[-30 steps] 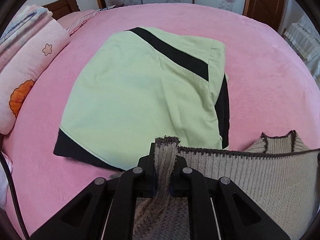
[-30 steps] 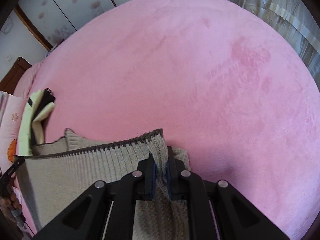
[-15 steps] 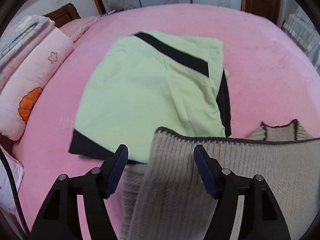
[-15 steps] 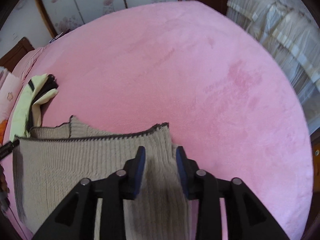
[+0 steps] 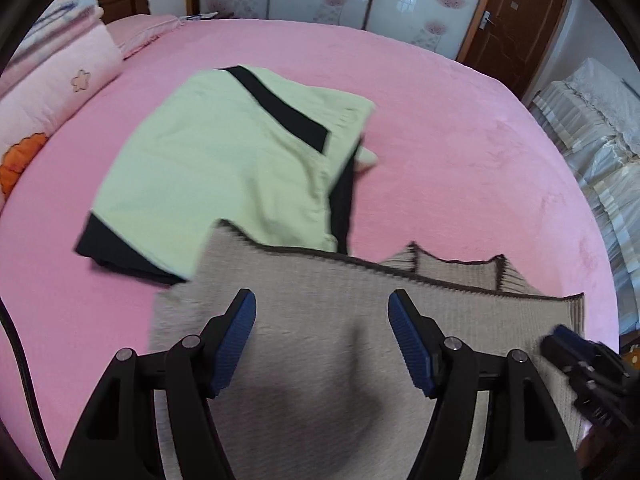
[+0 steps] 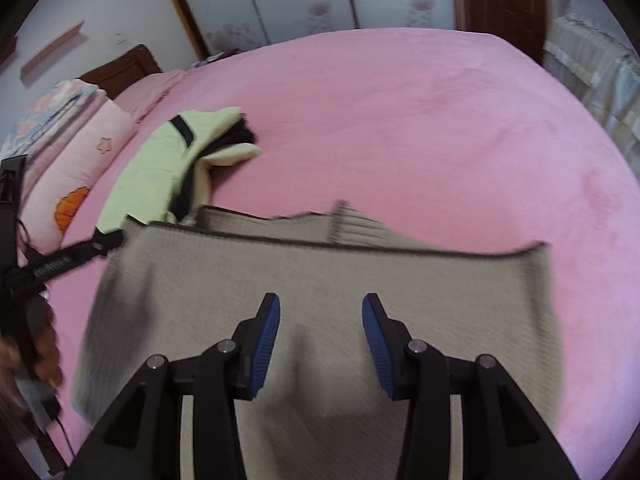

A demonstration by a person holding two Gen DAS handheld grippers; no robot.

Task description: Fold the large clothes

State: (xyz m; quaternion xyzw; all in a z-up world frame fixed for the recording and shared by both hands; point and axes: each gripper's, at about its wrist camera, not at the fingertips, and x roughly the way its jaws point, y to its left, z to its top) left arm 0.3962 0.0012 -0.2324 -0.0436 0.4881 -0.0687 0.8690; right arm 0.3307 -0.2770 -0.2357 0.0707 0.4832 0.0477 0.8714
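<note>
A beige ribbed knit sweater [image 5: 320, 300] with a dark brown edge lies folded flat on the pink bed; it also shows in the right wrist view [image 6: 320, 272]. My left gripper [image 5: 322, 332] is open and empty above the sweater's left part. My right gripper [image 6: 321, 334] is open and empty above its middle. A folded light green garment with black trim [image 5: 224, 168] lies beyond the sweater, its near corner under the sweater's left edge; it shows at the left in the right wrist view [image 6: 160, 168].
The pink bed cover [image 5: 460, 152] spreads wide to the right. Pink pillows and folded quilts [image 5: 48, 92] are stacked at the left. A brown door [image 5: 516, 20] and curtains [image 5: 600, 140] stand beyond the bed. The other gripper shows at the right edge [image 5: 588, 376].
Both grippers let go of the sweater's top edge, opened, and pulled back and up. The sweater now lies flat on the bed.
</note>
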